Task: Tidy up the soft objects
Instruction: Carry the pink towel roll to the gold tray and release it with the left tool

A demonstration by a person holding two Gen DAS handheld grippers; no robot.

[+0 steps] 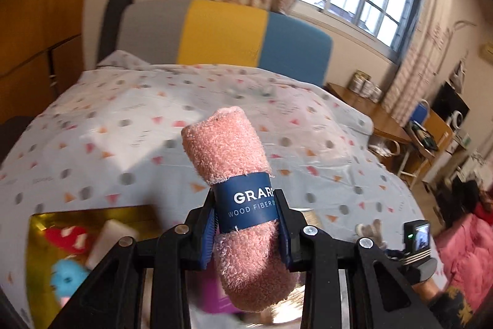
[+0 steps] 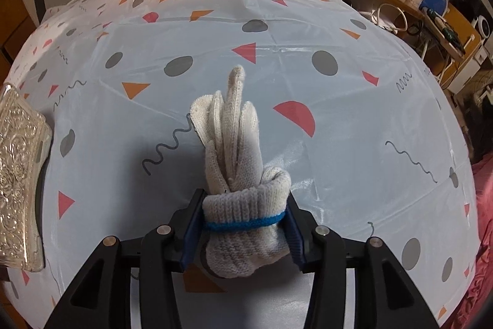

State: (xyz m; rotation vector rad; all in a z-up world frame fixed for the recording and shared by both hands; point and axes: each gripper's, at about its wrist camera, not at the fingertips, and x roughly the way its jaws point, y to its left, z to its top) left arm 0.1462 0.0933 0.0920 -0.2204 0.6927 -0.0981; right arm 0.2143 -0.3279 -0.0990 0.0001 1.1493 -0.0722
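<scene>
With the left gripper (image 1: pixel 248 225) clamped on the banded pink towel roll (image 1: pixel 234 171), and the right gripper (image 2: pixel 245 225) bracketing the knit glove bundle (image 2: pixel 240 174), carry the roll level to the gold box (image 1: pixel 77 218) and open only once it is low inside.

We see a rolled pink terry towel (image 1: pixel 234 193) w/ a navy paper band, upright and tilted slightly left, held off the bed. A bundled pair of grey-white knit gloves (image 2: pixel 243 205), cuff w/ blue trim, fingers pointing up, sits over the patterned sheet.

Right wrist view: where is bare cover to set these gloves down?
The patterned bed cover lies bare ahead of the rolled white knit gloves and to their right. Only the left edge is taken, by the embossed clear glass tray.
</scene>
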